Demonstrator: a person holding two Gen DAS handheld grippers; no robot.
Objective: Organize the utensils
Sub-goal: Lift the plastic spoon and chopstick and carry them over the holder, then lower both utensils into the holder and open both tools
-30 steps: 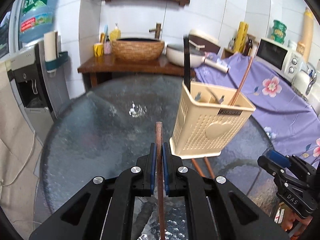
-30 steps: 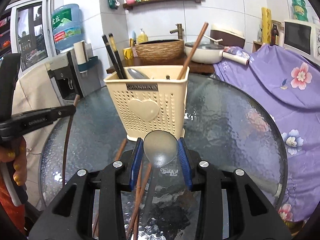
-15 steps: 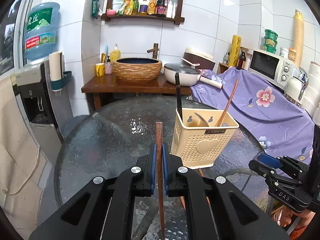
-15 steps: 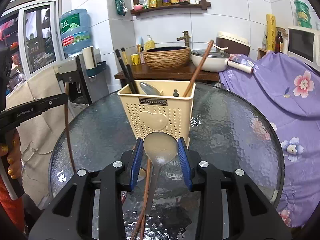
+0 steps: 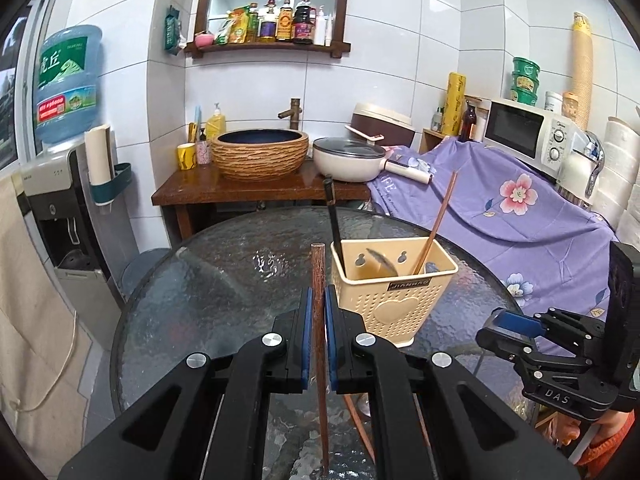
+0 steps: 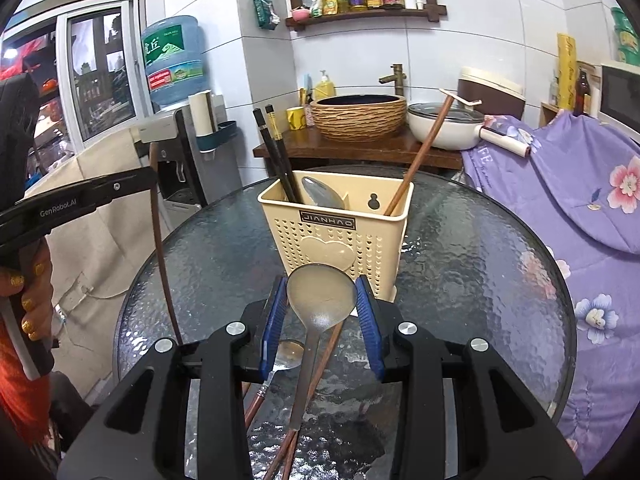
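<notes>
We see both grippers as black angular frames with round silver screws and blue pads [image 6: 274, 320] — one marked "GenRobot.AI", the other "DAS". Our left hand [image 6: 28, 304] shows gold-painted nails and, seemingly, an orange sleeve.

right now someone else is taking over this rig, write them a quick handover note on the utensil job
Left gripper: shut on a brown chopstick, held upright above the glass table, left of the utensil basket.
Right gripper: shut on a metal spoon by its bowl, handle hanging down, just in front of the basket.
Done: the basket already holds two black chopsticks, one brown chopstick and a spoon.
Left: drop in both held pieces, then pick up the small spoon and loose brown chopsticks lying on the table.
</notes>
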